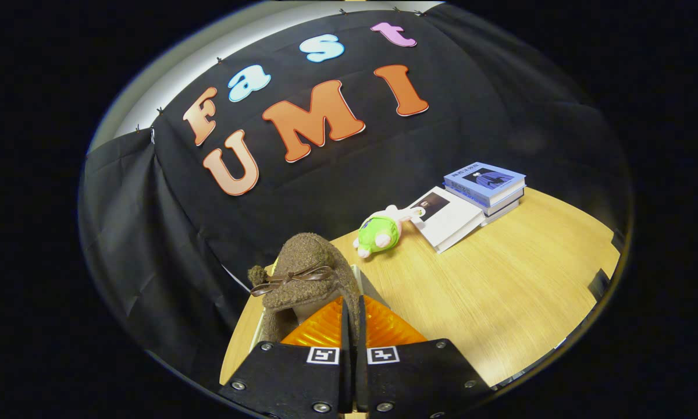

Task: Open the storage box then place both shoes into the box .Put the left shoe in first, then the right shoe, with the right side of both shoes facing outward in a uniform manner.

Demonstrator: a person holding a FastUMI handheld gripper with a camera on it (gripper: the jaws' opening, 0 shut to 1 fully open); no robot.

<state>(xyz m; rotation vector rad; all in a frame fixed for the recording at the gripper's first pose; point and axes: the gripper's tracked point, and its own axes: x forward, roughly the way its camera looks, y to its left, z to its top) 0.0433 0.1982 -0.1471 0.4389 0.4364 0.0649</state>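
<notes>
A brown fuzzy shoe (302,273) with a thin brown bow on top hangs just ahead of my fingers, toe pointing away toward the booth wall. My gripper (352,305) is shut on the shoe's rear edge, the two fingers almost touching with the fabric pinched between them. Under the shoe I see pale strips of the white storage box (259,327), one on each side of it. The shoe hides the box's inside. Whether this is the left or the right shoe cannot be told.
The wooden table (500,291) stretches away beyond the fingers. A green and white plush toy (378,235) lies past the box. Behind the toy sit a white book (451,218) and a stack of blue books (485,185) near the wall.
</notes>
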